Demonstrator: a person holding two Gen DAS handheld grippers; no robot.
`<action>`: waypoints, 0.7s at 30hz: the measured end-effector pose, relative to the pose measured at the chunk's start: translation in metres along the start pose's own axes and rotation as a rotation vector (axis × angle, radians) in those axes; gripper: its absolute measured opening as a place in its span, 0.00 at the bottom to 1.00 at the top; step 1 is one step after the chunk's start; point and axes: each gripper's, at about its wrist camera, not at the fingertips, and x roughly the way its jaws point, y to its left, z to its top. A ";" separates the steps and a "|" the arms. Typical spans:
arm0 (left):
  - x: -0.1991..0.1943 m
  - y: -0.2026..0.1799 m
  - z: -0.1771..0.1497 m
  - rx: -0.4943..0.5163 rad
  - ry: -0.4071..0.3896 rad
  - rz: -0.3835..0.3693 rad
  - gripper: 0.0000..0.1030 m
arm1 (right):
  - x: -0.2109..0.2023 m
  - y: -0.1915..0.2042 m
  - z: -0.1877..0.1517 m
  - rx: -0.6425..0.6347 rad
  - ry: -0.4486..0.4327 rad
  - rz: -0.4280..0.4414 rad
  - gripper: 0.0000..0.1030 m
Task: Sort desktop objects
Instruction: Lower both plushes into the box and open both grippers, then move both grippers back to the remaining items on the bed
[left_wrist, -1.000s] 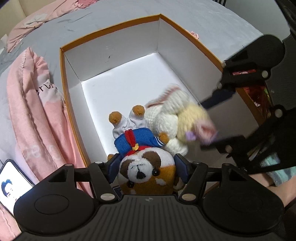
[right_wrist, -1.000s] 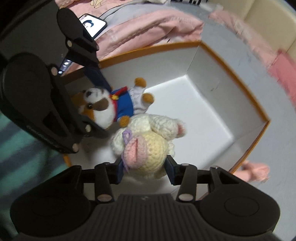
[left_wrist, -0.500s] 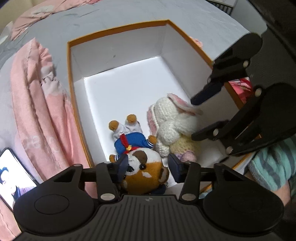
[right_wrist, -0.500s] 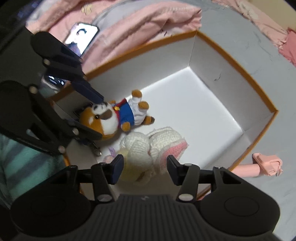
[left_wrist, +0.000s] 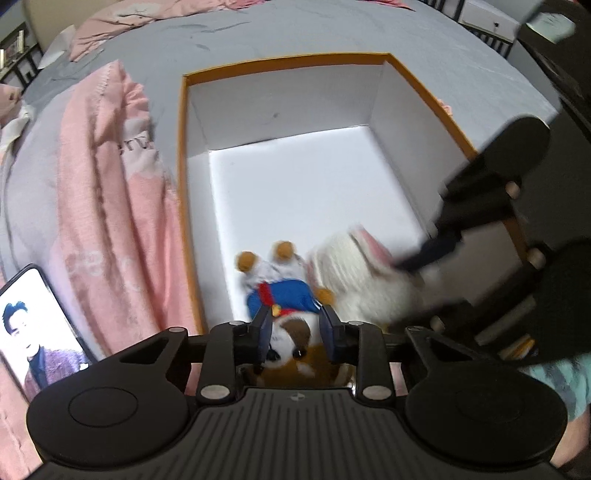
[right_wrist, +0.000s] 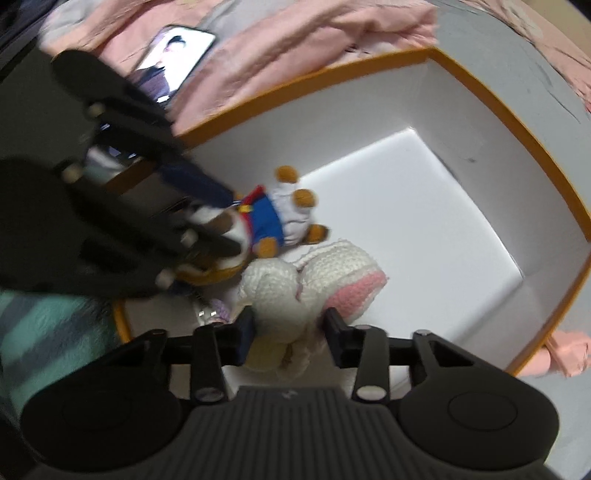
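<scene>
The place is a bedroom in a home. A bed with a grey sheet (left_wrist: 332, 33) carries a rumpled pink quilt (left_wrist: 107, 192), and a phone (left_wrist: 33, 325) lies on it showing a man's portrait. An orange-rimmed white box (left_wrist: 284, 59) on the bed holds soft toys, a plush dog (left_wrist: 280, 295) and a crocheted bunny (right_wrist: 295, 288).

We're looking at a bed more than a desk: a grey bedsheet (left_wrist: 332, 33) spreads out far ahead of the fingers in the left wrist view. A pink blanket (left_wrist: 110, 192) is bunched up off to the left of the fingers, and a phone (left_wrist: 33, 325) with a lit screen lies on it, down by the left finger's side. Top left there's a beige headboard (left_wrist: 55, 11). Light is soft and indoor, and the edges are blurry.
</scene>
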 end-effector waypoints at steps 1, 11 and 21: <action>0.000 0.001 0.000 -0.008 -0.003 0.010 0.30 | 0.000 0.003 -0.001 -0.019 0.005 0.012 0.37; 0.002 0.002 -0.001 -0.019 -0.022 -0.033 0.30 | 0.003 0.004 -0.001 0.001 -0.055 -0.002 0.39; -0.064 -0.024 -0.006 -0.019 -0.223 -0.097 0.30 | -0.089 0.003 -0.049 0.178 -0.324 -0.150 0.43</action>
